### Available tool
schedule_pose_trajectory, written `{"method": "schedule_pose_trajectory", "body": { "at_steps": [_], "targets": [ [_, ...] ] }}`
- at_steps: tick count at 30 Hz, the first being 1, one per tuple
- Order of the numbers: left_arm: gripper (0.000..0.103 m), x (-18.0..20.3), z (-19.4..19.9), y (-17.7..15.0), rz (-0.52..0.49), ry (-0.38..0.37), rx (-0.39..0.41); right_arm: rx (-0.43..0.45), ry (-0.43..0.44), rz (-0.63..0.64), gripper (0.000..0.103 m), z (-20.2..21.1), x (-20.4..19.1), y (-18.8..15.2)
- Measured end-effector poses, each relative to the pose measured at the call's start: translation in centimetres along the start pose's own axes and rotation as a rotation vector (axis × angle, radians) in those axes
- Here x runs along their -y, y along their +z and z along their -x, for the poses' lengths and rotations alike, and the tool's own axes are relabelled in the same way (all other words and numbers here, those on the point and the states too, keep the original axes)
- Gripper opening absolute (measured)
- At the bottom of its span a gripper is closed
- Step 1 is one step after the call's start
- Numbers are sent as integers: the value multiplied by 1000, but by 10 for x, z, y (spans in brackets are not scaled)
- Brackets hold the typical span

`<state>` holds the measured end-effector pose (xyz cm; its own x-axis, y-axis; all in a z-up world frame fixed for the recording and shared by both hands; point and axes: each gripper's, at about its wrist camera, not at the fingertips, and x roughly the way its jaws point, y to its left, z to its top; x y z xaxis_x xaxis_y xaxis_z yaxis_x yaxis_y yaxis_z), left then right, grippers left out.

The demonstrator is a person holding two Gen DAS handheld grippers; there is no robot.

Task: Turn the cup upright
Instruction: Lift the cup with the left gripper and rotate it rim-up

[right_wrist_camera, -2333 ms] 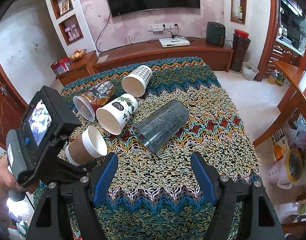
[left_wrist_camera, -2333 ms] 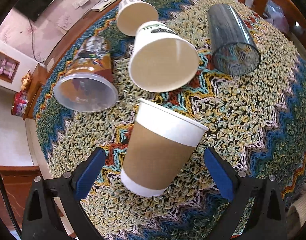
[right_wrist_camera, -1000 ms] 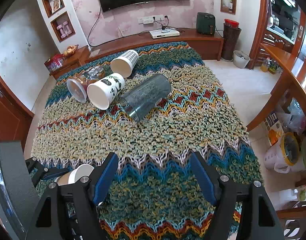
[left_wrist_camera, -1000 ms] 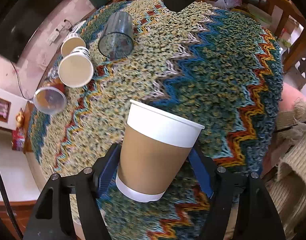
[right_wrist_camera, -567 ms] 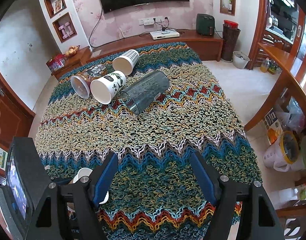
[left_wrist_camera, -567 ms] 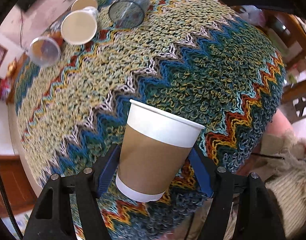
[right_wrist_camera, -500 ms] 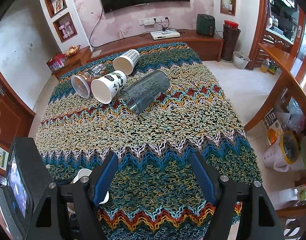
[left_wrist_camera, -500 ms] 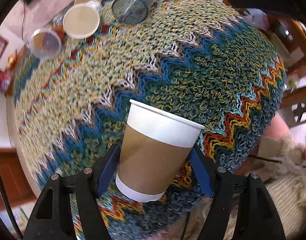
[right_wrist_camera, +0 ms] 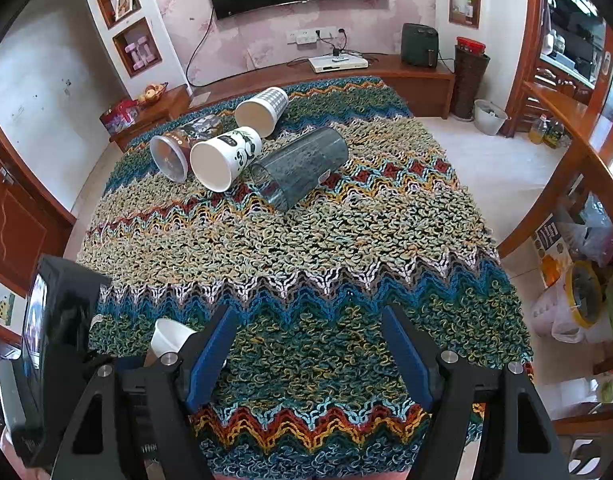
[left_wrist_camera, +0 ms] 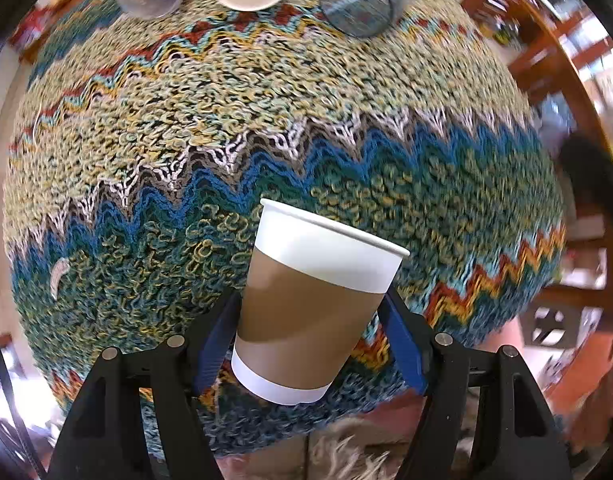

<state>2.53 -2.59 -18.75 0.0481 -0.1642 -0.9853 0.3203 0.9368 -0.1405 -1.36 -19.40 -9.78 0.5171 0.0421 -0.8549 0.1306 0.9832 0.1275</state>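
My left gripper [left_wrist_camera: 310,344] is shut on a brown paper cup [left_wrist_camera: 306,312] with a white rim, held mouth up above the near edge of the zigzag knitted cloth [left_wrist_camera: 266,128]. In the right wrist view the cup's white rim [right_wrist_camera: 168,338] shows at lower left, behind the left gripper's body [right_wrist_camera: 54,344]. My right gripper [right_wrist_camera: 306,356] is open and empty, above the near part of the cloth [right_wrist_camera: 306,248].
Several cups lie on their sides at the far end of the cloth: a dark clear tumbler [right_wrist_camera: 302,170], a white panda cup [right_wrist_camera: 226,156], a clear brown-printed cup [right_wrist_camera: 182,144], a checked paper cup [right_wrist_camera: 262,110]. Wooden furniture [right_wrist_camera: 566,152] stands right.
The left gripper closed on the brown cup, carried it from the far cups to the near edge, and has turned so the lying cups now sit at the top of its view. The right gripper stayed open.
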Motion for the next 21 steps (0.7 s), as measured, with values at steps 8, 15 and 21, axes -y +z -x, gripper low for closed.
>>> {"method": "schedule_pose_trajectory", "body": {
  "at_steps": [8,15,21],
  "targets": [
    [74,-16,-2,11,74,-9,31,-15,16,-1,76,-4,0,-4],
    [76,12,-1,25,75,37,36,-42,65,-14,76,-8,0,-7],
    [85,12,3,13,96,60,38,-74,125,-34,76,-11,0,-11]
  ]
}}
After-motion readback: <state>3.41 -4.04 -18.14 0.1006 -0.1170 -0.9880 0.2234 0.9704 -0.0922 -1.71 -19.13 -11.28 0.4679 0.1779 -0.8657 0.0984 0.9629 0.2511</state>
